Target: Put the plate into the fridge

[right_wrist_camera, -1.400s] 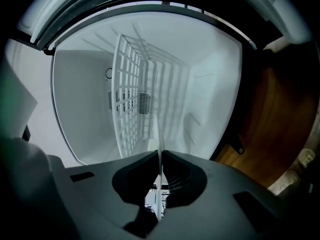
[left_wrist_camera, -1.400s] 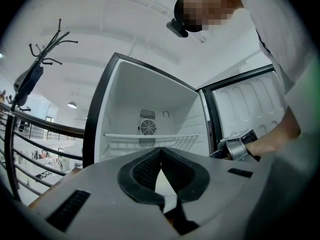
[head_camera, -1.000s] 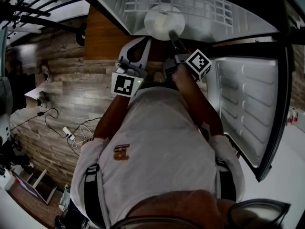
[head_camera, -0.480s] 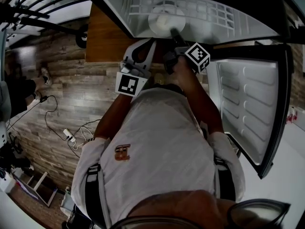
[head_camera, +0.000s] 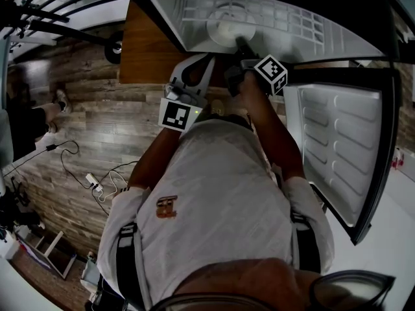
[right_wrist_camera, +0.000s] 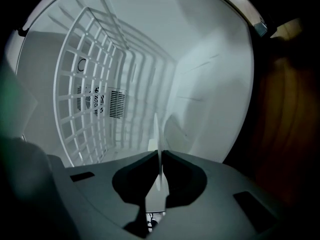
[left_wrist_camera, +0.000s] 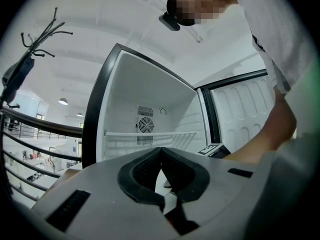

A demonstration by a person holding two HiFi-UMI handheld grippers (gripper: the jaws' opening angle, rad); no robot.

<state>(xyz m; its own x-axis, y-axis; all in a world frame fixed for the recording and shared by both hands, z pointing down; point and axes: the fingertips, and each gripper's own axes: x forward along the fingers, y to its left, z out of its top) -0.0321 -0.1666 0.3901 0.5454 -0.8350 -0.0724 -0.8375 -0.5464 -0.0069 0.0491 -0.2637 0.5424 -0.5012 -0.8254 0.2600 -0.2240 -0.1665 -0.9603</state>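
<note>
In front of an open fridge point(left_wrist_camera: 150, 84), seen steeply from above by the head camera, the nearest thing is the person's white shirt point(head_camera: 214, 199), with both bare forearms reaching forward from it. The left gripper point(left_wrist_camera: 161, 151) is held at the fridge's threshold, outside the compartment; its two dark jaws meet at their tips with nothing between them, so it is fully closed and empty. Its marker cube point(head_camera: 176, 114) faces up toward the head camera. Just beside it and farther forward, the right gripper point(right_wrist_camera: 159, 156) reaches into the compartment, its own marker cube point(head_camera: 271, 74) just outside the opening. Its jaws are pressed nearly together on the thin rim of a white plate point(head_camera: 224, 21), which its own view shows edge-on as a narrow pale line between the pads. From above the plate appears as a pale round disc inside the fridge, over a white wire shelf point(head_camera: 285, 15); whether it touches the shelf cannot be told. Beyond the plate, the fridge's white back wall carries a round fan grille point(left_wrist_camera: 146, 124). The fridge door point(head_camera: 337, 148) stands swung open on the person's right, its moulded inner face showing. To the left lies a wood-plank floor point(head_camera: 84, 135) with loose cables point(head_camera: 97, 180).
</note>
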